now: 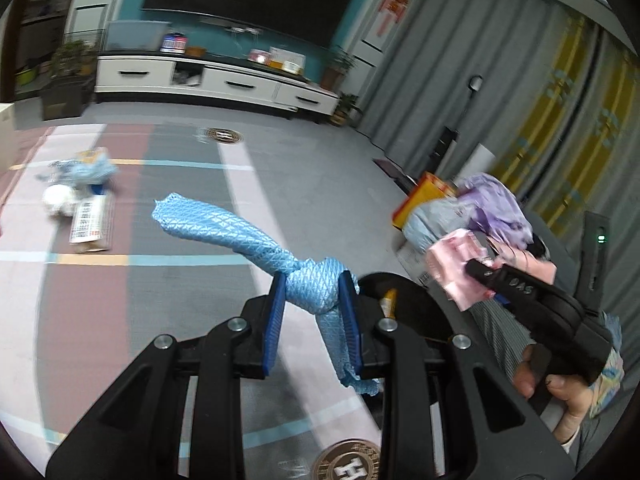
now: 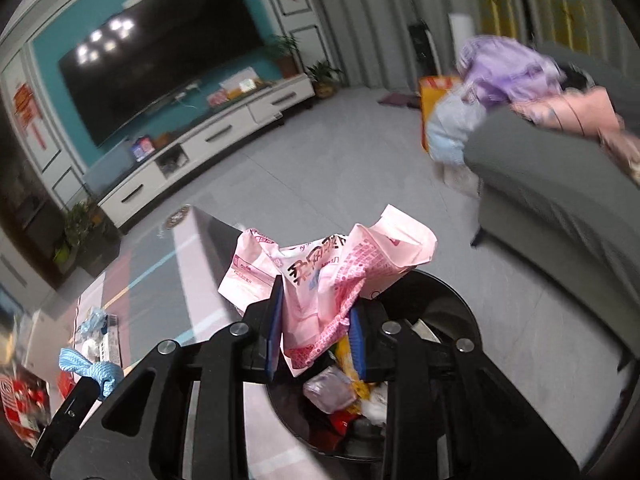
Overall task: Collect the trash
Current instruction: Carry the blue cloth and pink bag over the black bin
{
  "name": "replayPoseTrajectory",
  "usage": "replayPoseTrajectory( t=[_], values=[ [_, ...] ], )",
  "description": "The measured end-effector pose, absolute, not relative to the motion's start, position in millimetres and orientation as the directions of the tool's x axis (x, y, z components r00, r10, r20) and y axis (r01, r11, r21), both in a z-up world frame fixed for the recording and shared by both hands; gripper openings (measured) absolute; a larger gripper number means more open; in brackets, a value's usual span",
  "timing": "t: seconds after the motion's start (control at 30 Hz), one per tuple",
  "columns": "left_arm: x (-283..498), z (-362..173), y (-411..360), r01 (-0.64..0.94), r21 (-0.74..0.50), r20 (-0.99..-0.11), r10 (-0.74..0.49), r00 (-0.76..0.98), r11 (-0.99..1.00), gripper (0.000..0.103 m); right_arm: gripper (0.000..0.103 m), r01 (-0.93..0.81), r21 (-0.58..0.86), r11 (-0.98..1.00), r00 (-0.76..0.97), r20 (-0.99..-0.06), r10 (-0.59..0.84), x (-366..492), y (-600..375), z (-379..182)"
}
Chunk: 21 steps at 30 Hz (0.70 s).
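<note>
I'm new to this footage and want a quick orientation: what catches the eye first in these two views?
The knotted blue cloth clamped in the left gripper stands out, held above the striped floor mat. Next is the crumpled pink wrapper pinched in the right gripper, right over the black trash bin already holding litter. More trash lies on the mat at far left.
</note>
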State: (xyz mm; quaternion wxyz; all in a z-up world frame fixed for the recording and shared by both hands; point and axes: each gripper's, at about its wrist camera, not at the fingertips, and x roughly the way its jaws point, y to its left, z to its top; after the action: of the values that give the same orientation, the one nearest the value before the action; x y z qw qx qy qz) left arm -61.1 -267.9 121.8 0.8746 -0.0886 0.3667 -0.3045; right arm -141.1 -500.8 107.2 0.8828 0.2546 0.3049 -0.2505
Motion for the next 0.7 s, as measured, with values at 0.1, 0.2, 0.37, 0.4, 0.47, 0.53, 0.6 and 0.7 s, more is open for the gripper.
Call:
replayPoseTrajectory(
  t=[0.1,0.2,0.37,0.4,0.47,0.53,0.6,0.7],
  values=[
    [-64.2,116.1,-299.1,0.511,-0.387,-0.596,-0.631,0.497,0.767,0.028,0.029,0.623,0.318,0.715,0.672,-0.685,-0.281,-150.4,-516.2,98.3],
    [-65.7,108.1,-328.5,0.542,-0.406,-0.606,-0.661,0.442,0.735,0.028,0.029,0.643,0.341,0.686,0.661,-0.699,-0.273,-159.3,-531.7,89.0],
    [-64.5,89.3,-363.7,0.568,-0.44,-0.627,-0.69,0.36,0.696,0.028,0.03,0.693,0.368,0.62,0.626,-0.734,-0.265,-171.3,-557.4,71.7],
    [-62.4,83.7,-369.9,0.569,-0.446,-0.635,-0.692,0.343,0.691,0.028,0.03,0.703,0.37,0.608,0.617,-0.743,-0.261,-172.6,-562.0,67.3],
    [-58.8,72.8,-382.7,0.57,-0.461,-0.651,-0.696,0.304,0.68,0.028,0.03,0.716,0.372,0.591,0.602,-0.758,-0.252,-174.5,-568.1,60.4],
    [-54.4,61.9,-393.9,0.57,-0.474,-0.665,-0.697,0.268,0.671,0.028,0.03,0.729,0.374,0.573,0.584,-0.776,-0.237,-173.8,-573.7,52.1],
    [-51.3,50.8,-405.1,0.568,-0.478,-0.682,-0.691,0.239,0.669,0.028,0.031,0.734,0.381,0.563,0.577,-0.787,-0.219,-171.5,-575.1,45.5],
    [-49.7,34.0,-415.9,0.567,-0.462,-0.716,-0.664,0.215,0.682,0.028,0.032,0.732,0.389,0.559,0.568,-0.802,-0.186,-165.1,-577.8,36.8]
  ],
)
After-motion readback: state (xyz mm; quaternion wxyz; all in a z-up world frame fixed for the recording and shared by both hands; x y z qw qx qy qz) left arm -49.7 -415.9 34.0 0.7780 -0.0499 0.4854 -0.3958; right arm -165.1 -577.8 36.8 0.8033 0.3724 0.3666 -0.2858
